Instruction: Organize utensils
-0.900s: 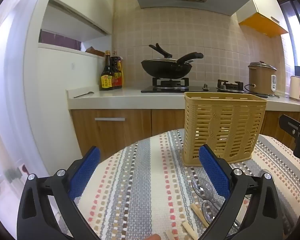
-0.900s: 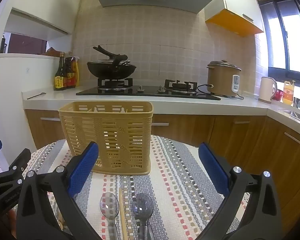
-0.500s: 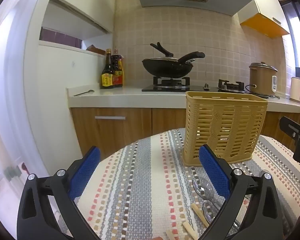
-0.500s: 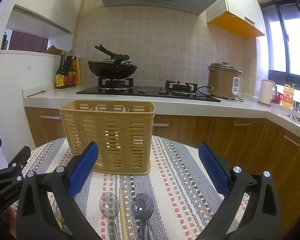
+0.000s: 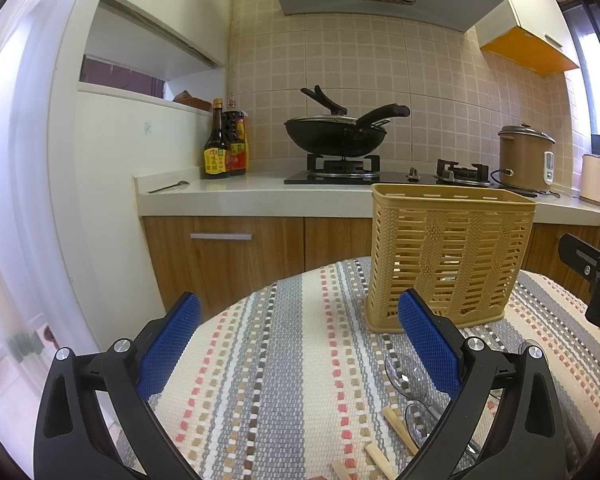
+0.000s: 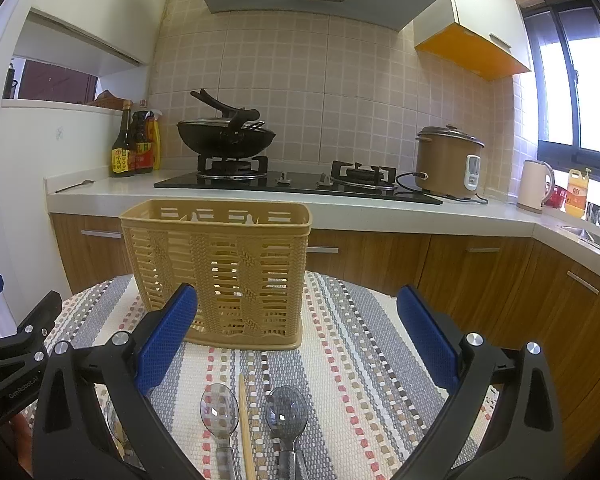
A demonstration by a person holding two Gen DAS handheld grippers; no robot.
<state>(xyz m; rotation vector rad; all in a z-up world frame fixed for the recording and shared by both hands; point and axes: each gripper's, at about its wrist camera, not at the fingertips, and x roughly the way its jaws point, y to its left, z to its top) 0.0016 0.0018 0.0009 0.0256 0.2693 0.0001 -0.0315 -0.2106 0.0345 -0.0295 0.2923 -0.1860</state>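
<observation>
A tan slotted utensil basket (image 6: pixel 220 276) (image 5: pixel 448 256) stands upright on a round table with a striped woven cloth (image 6: pixel 364 364) (image 5: pixel 284 360). In front of it lie two clear plastic spoons (image 6: pixel 219 408) (image 6: pixel 286 412) with a wooden chopstick (image 6: pixel 245 424) between them. The left wrist view shows spoons (image 5: pixel 404 372) and chopstick ends (image 5: pixel 398 428) near its right finger. My right gripper (image 6: pixel 296 344) hangs open above the spoons, nothing between its blue pads. My left gripper (image 5: pixel 300 344) is open over bare cloth, left of the basket.
Behind the table runs a kitchen counter (image 6: pixel 340 212) with a gas hob, a black wok (image 6: pixel 224 136), sauce bottles (image 6: pixel 134 148), a rice cooker (image 6: pixel 448 164) and a kettle (image 6: pixel 534 186). Wooden cabinet doors lie below. A white wall (image 5: pixel 60 200) stands left.
Both views have tilted down very slightly, so the basket and counter sit a touch lower in frame. The utensils and basket have not moved, and both grippers stay open.
</observation>
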